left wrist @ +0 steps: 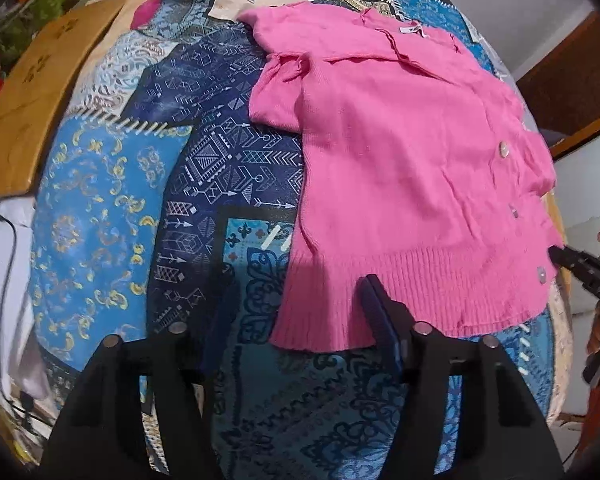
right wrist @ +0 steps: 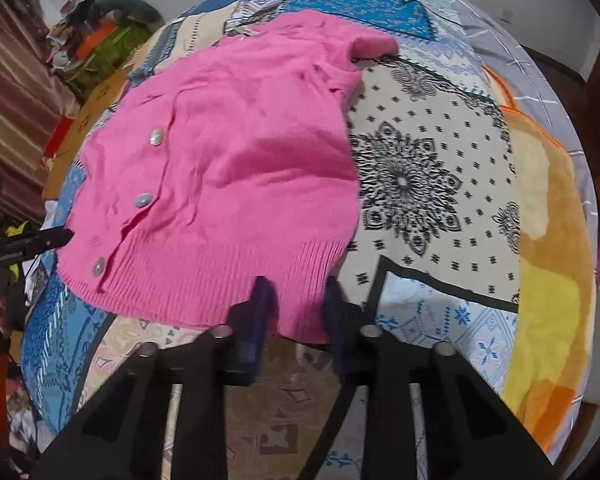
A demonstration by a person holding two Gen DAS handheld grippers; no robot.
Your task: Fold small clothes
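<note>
1. A patchwork bedspread [left wrist: 228,168] in blues and creams covers the bed.
2. A pink knit cardigan [left wrist: 400,168] lies flat on it, buttons up, ribbed hem nearest.
3. The left hand-held gripper [left wrist: 300,300] stands part open over the hem's corner, not clamping it.
4. The right hand-held gripper [right wrist: 296,292] is narrowed around the hem's other corner; whether it pinches, I cannot tell.

Even, soft indoor light — strong fisheye bend in both views.
Dark vignette rings every corner; the pink cardigan [left wrist: 400,168] is bright and fairly sharp, a soft shadow darkens its hem at 6 o'clock, and the left gripper [left wrist: 300,300] fingers smear with blur.
</note>
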